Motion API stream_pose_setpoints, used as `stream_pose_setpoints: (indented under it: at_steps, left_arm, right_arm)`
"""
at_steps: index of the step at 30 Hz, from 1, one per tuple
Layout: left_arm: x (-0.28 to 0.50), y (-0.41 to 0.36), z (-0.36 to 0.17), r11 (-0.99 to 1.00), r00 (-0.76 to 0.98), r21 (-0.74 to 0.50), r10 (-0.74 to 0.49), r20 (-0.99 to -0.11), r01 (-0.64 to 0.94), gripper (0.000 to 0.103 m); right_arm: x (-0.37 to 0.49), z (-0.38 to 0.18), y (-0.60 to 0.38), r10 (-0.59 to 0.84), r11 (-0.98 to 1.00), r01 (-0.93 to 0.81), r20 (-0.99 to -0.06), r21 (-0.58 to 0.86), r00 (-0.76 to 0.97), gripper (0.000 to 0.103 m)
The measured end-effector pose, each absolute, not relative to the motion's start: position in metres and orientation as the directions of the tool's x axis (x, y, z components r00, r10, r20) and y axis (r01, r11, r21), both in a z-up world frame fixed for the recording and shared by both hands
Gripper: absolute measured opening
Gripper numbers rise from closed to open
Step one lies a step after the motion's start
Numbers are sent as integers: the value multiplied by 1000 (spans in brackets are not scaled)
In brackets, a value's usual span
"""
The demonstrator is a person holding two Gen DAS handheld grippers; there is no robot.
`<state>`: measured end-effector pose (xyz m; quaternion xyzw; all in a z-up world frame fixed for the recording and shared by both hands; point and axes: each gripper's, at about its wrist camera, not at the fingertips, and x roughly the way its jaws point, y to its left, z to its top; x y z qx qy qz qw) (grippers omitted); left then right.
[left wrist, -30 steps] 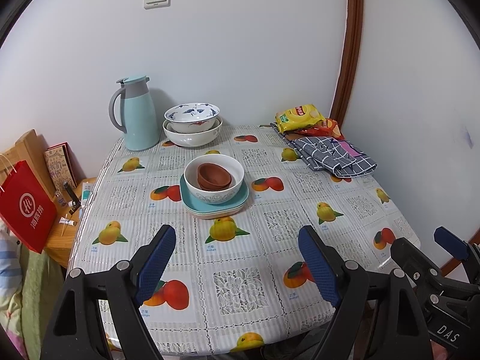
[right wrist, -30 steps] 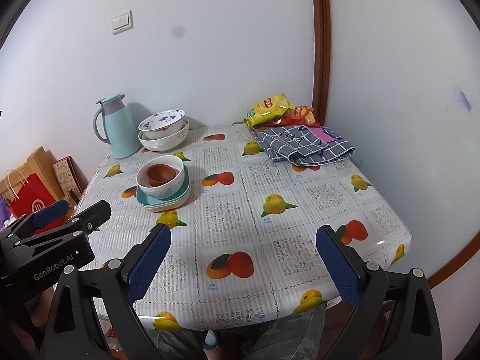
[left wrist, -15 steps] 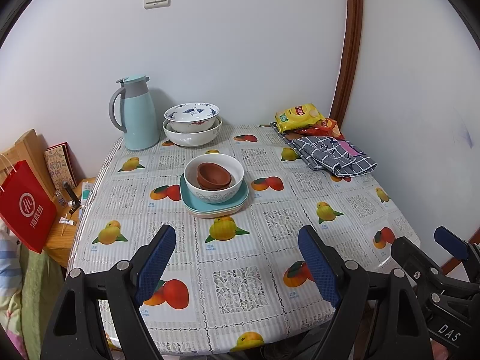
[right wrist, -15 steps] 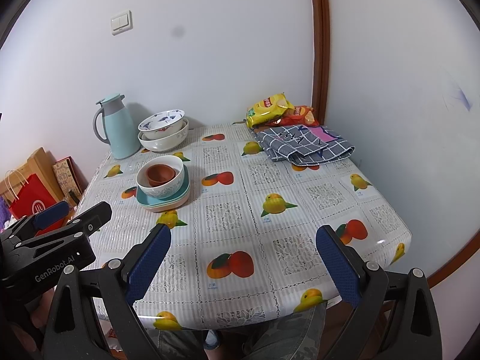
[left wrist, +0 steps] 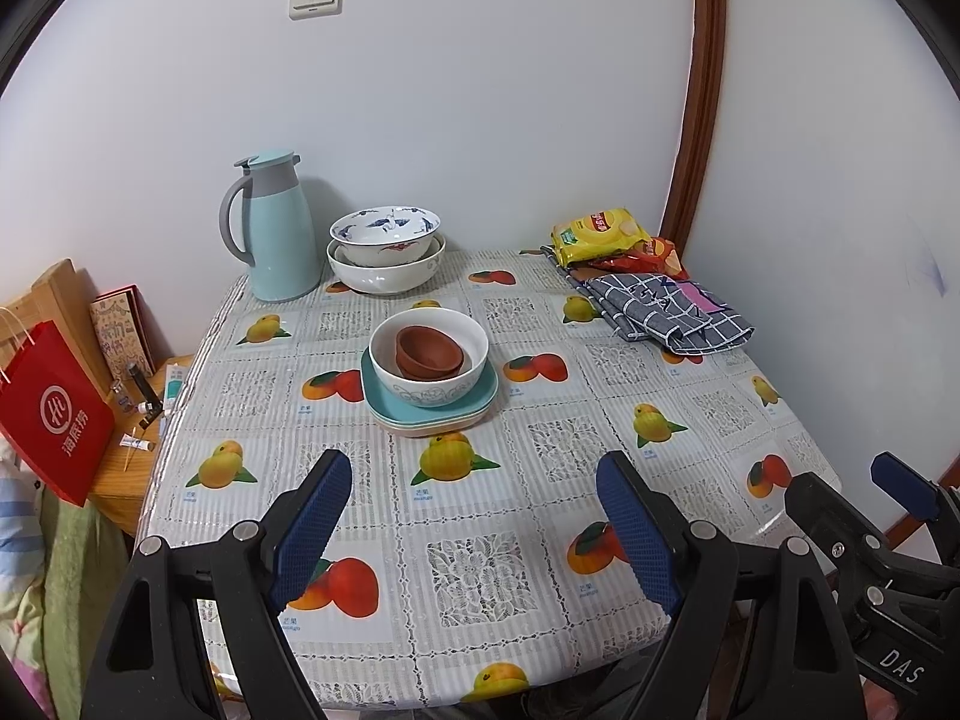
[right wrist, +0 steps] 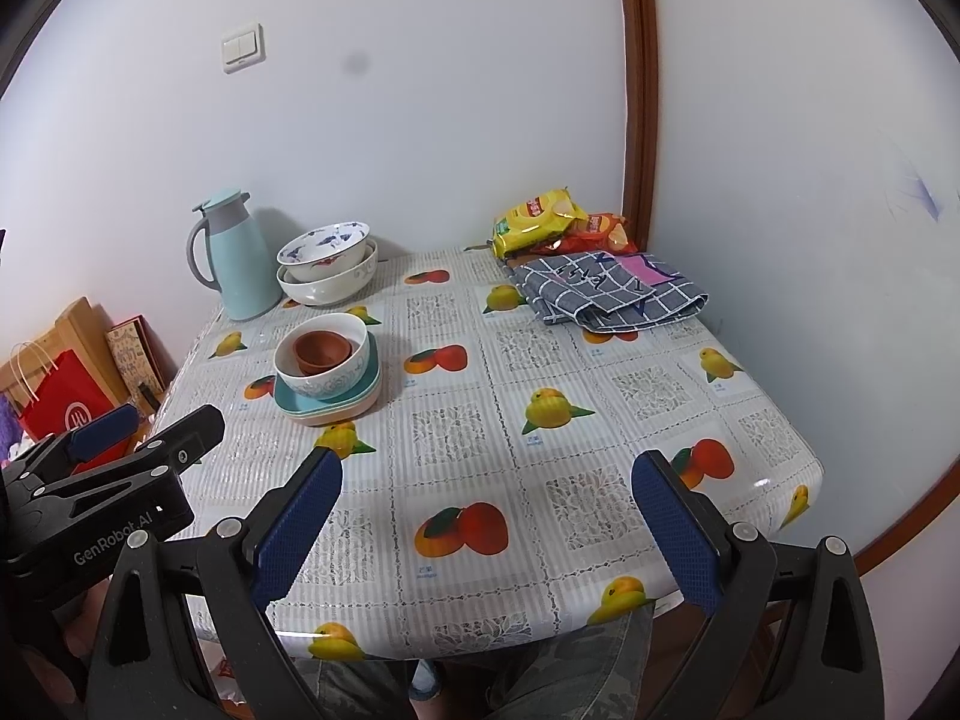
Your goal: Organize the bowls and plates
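Observation:
A stack of teal and pink plates (left wrist: 396, 408) sits mid-table. On it stands a white bowl (left wrist: 429, 381) with brown bowls (left wrist: 429, 351) nested inside. The stack also shows in the right wrist view (right wrist: 327, 402). A blue-patterned bowl (left wrist: 384, 231) rests in a larger white bowl (left wrist: 387, 273) at the back. My left gripper (left wrist: 477, 522) is open and empty over the table's near edge. My right gripper (right wrist: 489, 531) is open and empty, to the right of the left one.
A light blue thermos jug (left wrist: 273, 228) stands at the back left. Snack packets (left wrist: 600, 237) and a folded checked cloth (left wrist: 666, 312) lie at the back right. A red bag (left wrist: 51, 420) and a wooden side table (left wrist: 126, 480) stand left of the table. Walls close the back and right.

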<state>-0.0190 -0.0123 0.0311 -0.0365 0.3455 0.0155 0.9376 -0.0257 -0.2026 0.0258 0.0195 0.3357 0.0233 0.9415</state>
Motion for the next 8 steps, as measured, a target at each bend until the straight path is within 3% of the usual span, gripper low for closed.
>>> stream_pose_setpoints:
  at_steps: [8]
  left_arm:
    - [-19, -12, 32, 997, 763, -48, 9, -647, -52, 83]
  right_arm:
    - [-26, 27, -201, 57, 998, -32, -631, 51, 773, 96]
